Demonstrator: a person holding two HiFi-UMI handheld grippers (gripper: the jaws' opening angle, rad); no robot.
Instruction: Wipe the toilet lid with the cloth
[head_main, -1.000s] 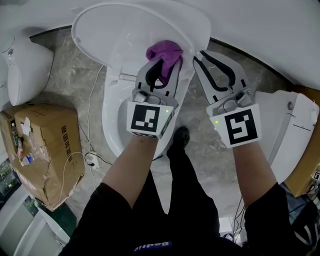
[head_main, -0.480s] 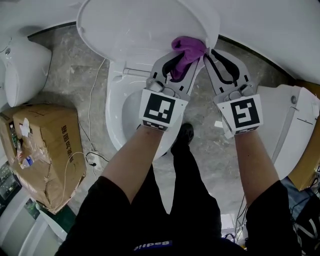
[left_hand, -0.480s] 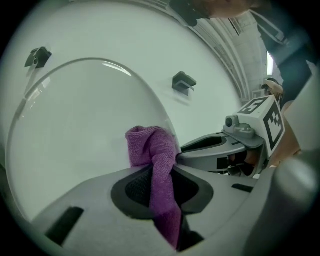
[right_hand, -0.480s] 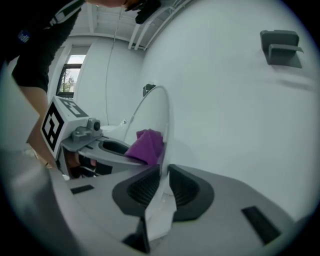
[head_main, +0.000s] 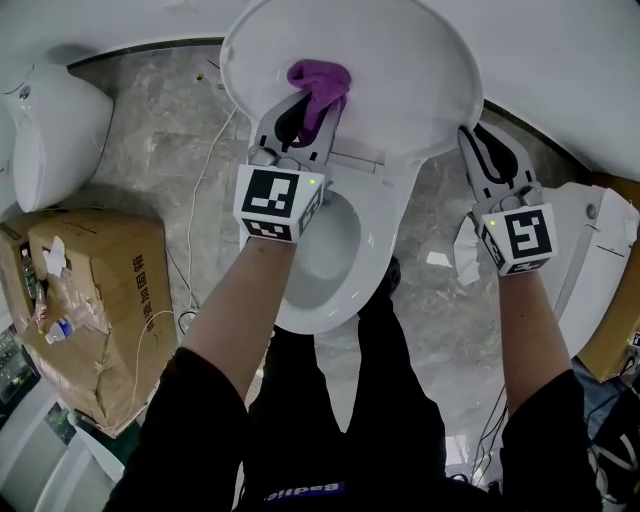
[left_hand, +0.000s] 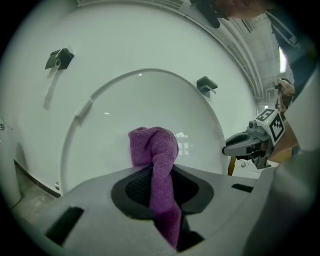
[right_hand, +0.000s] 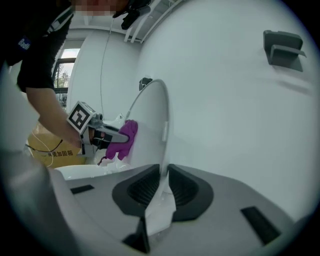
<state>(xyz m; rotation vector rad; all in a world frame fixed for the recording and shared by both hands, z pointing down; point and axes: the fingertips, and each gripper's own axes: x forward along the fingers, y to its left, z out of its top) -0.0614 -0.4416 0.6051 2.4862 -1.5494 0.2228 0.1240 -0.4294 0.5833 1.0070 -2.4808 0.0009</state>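
The white toilet lid (head_main: 400, 70) stands raised above the bowl (head_main: 377, 250). My left gripper (head_main: 305, 105) is shut on a purple cloth (head_main: 318, 82), whose bunched end presses against the lid's inner face (left_hand: 125, 100). The left gripper view shows the cloth (left_hand: 155, 150) running down between the jaws. My right gripper (head_main: 478, 140) is at the lid's right rim; in the right gripper view its jaws pinch the thin white lid edge (right_hand: 162, 130). That view also shows the cloth (right_hand: 127, 137) and the left gripper (right_hand: 112, 135) to the left.
A taped cardboard box (head_main: 90, 300) sits at the left, with another white toilet (head_main: 50, 130) behind it. A white fixture (head_main: 590, 260) stands at the right. A cable (head_main: 195, 230) runs over the marble floor. The person's legs stand below the bowl.
The left gripper has slid the cloth from the lid's right edge to near its middle. The right gripper has gone from beside the cloth to the lid's right rim.
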